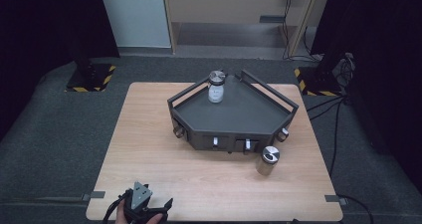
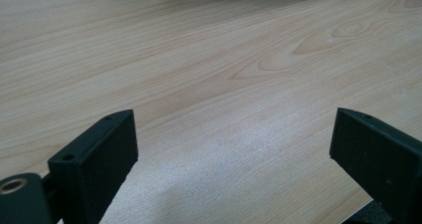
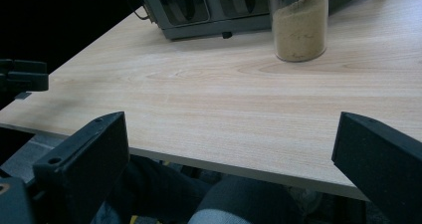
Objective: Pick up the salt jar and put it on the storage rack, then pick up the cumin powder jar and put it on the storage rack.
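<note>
The left tool (image 1: 142,204), black jaws spread wide and empty at the pale wooden counter's (image 1: 149,149) near edge, and the right tool (image 3: 229,159), likewise open, face an upright steel-capped glass jar of tan powder (image 1: 267,161) ahead beside a dark grey tray (image 1: 239,117); no legible labels.

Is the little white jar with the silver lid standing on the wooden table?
No, the white jar stands inside the dark tray, near its back corner, while the other jar stands on the table.
</note>
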